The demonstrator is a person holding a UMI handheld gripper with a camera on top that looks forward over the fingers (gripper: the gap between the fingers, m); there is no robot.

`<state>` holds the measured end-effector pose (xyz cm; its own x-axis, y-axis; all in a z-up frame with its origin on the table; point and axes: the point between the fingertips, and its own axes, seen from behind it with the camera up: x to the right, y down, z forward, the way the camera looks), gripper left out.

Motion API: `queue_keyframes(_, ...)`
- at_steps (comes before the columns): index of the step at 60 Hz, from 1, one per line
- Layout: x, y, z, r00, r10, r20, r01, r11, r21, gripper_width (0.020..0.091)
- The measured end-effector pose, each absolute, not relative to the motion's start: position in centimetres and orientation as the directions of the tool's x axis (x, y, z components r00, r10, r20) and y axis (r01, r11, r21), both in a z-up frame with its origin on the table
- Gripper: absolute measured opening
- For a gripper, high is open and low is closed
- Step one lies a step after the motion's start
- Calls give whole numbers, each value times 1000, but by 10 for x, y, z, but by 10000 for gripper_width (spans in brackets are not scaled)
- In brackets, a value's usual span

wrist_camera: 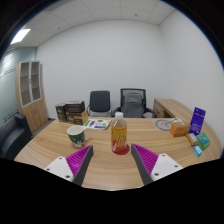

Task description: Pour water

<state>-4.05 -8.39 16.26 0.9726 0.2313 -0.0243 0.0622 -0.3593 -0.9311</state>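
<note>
Though between open tongs, bottle ungripped.

No text, brand, number or sign can be read on any item in the gripper view. A red label band is seen on the bottle at 12 o'clock just ahead of the fingers, and printing is noted on the purple box at 2 o'clock, but no characters can be made out on either. Markings on the mug at 11 o'clock are likewise illegible.
</note>
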Motion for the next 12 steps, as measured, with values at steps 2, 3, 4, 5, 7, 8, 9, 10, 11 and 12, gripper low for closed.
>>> queue_keyframes(2,-45,-106,177,975,219,-38,45,-363,-931,843)
queue_keyframes(3,-45,-117,183,976,213,-48,34,-363,-931,845)
queue_keyframes(4,-47,-127,190,977,207,-58,21,-362,-932,844)
queue_keyframes(5,-49,-138,197,977,203,-68,10,-358,-934,845)
queue_keyframes(7,-52,-158,212,977,196,-83,-9,-347,-938,842)
queue_keyframes(8,-54,-167,219,977,195,-85,-14,-342,-940,842)
queue_keyframes(9,-55,-176,225,977,196,-85,-15,-338,-941,841)
queue_keyframes(10,-57,-185,231,977,196,-84,-14,-334,-942,840)
queue_keyframes(11,-60,-192,238,978,193,-82,-13,-333,-943,841)
queue_keyframes(12,-61,-200,244,978,191,-81,-14,-330,-944,839)
